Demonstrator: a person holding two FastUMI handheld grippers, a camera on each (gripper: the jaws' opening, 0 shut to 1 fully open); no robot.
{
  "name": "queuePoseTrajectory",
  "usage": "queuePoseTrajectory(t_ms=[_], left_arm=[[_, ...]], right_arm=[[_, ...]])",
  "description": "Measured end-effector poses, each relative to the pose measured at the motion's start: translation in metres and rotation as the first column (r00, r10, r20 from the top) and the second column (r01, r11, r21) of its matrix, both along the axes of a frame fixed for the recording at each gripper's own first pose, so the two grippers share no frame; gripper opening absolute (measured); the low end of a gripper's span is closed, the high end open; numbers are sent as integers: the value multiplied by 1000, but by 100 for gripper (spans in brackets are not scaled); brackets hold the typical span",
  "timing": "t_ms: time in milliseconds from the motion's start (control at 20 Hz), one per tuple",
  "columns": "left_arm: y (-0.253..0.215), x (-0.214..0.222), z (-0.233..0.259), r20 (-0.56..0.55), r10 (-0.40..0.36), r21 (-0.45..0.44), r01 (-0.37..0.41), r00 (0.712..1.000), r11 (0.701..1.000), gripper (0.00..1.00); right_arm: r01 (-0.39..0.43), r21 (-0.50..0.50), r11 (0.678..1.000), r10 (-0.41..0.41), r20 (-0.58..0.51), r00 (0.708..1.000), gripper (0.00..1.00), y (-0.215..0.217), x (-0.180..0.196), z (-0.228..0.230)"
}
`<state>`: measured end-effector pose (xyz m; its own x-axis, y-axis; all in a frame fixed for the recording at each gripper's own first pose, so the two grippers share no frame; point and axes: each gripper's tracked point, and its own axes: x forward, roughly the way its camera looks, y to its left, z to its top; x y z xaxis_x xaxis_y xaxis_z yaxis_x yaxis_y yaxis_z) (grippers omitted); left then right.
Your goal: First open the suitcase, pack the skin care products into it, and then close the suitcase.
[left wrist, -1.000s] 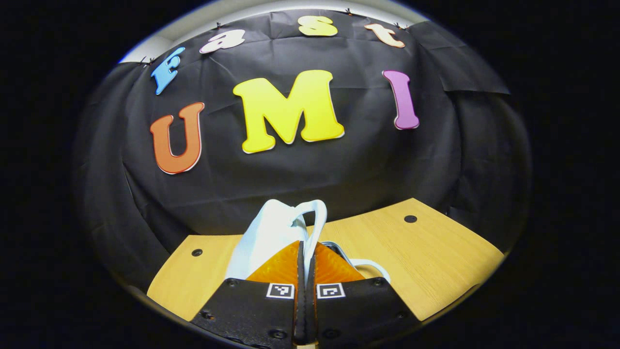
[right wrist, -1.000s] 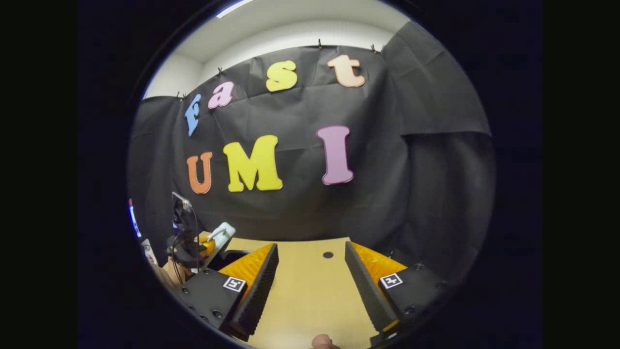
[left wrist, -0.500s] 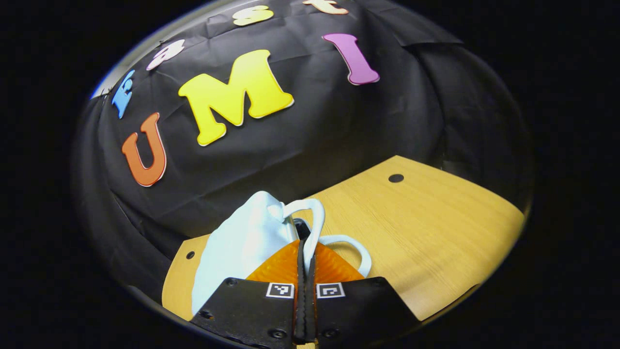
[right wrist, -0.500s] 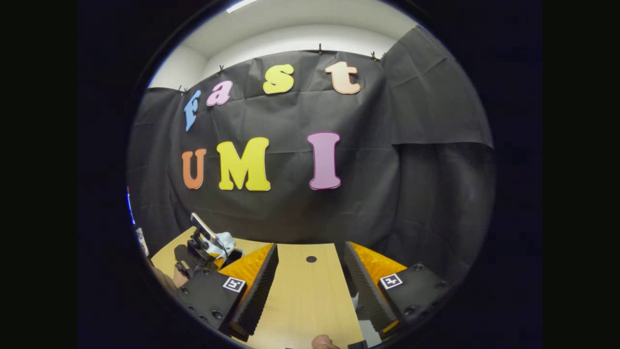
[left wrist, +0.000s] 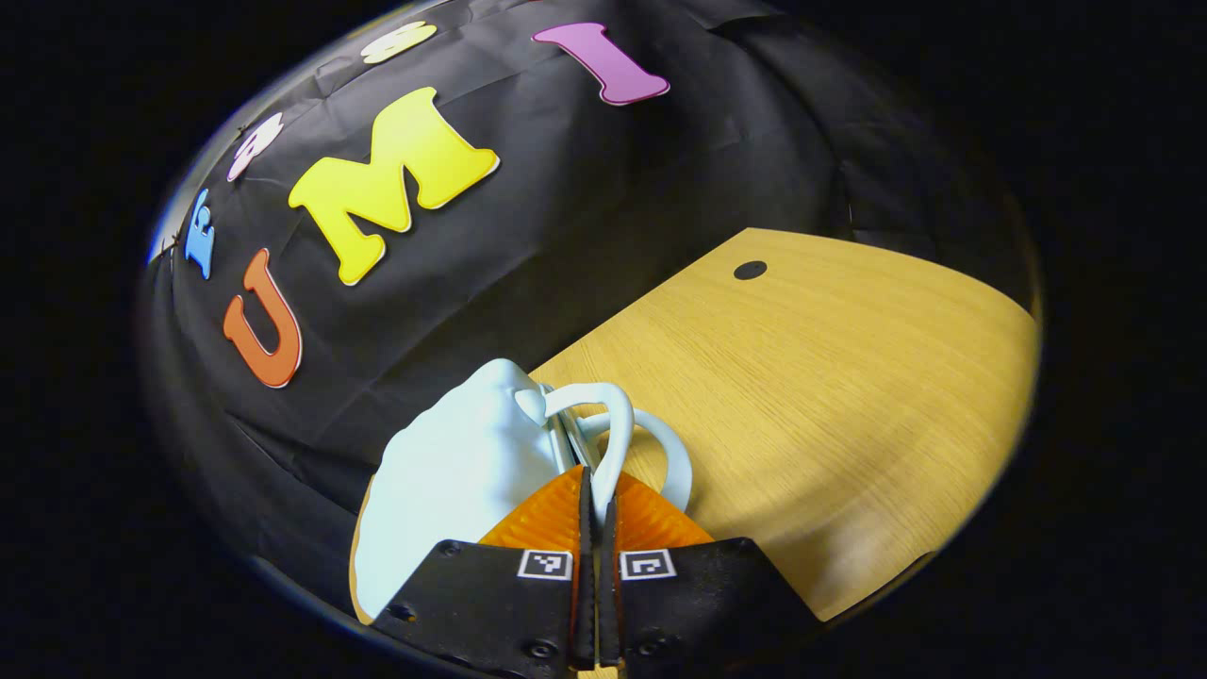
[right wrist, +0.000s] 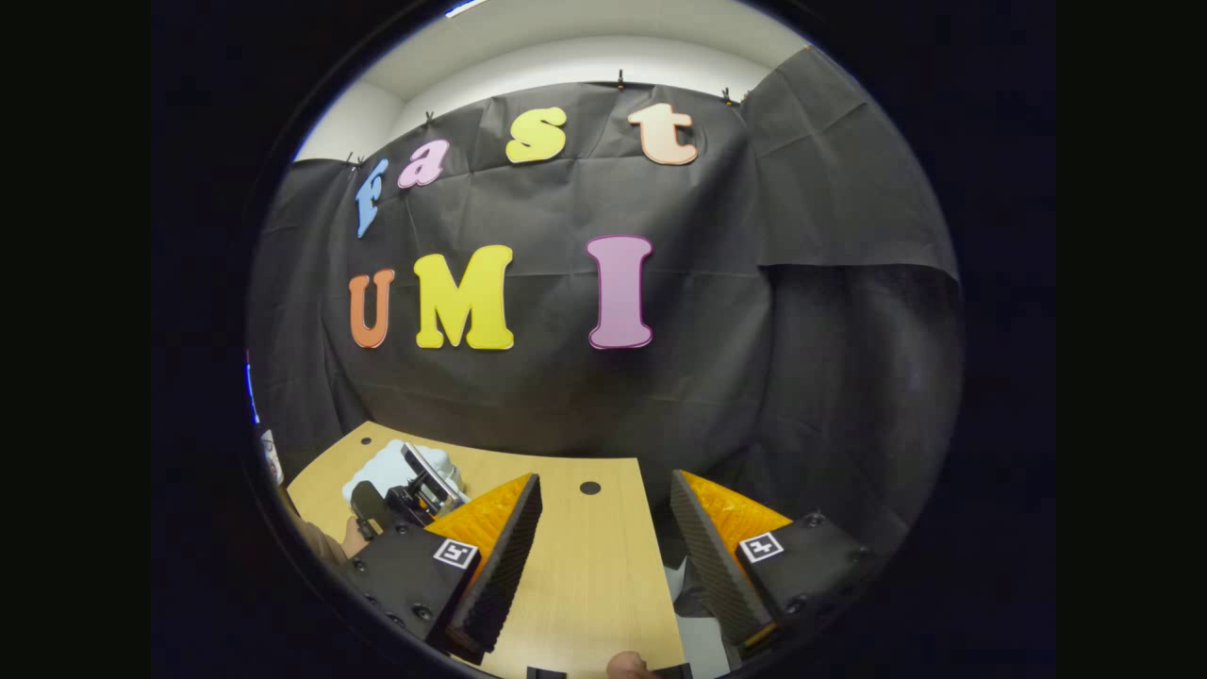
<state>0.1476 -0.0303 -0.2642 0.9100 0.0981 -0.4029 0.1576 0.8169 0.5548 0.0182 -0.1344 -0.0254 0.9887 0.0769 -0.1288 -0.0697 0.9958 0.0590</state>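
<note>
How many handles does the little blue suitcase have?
2: one handle loops up just above the shut left gripper, the other handle curves behind it, over the table. More may be hidden.

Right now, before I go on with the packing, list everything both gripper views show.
suitcase: one, pale blue-white, at the table's left part, handles toward the left gripper.
table: one, light wood, a dark round hole near its far edge.
booth wall: black cloth behind the table.
left gripper: shut on the suitcase's near handle; also at lower left of the right gripper view, with the person's hand holding it.
right gripper: open, hovering above the table.
</note>
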Motion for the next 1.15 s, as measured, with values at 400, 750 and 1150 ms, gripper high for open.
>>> queuePoseTrajectory(t_ms=[400, 750, 1150], left_arm=[[-32, -18, 64, 106, -14, -52, 19, 994, 998, 96], [27, -110, 208, 282, 144, -357, -36, 949, 933, 98], [156, -187, 250, 303, 369, -496, -185, 879, 848, 99]], right_arm=[[12, 62, 998, -13, 29, 999, 82, 12, 12, 16], [-15, 111, 994, 10, 42, 999, 81, 94, 32, 24], [-196, -14, 980, 197, 35, 980, 81, 242, 6, 20]])
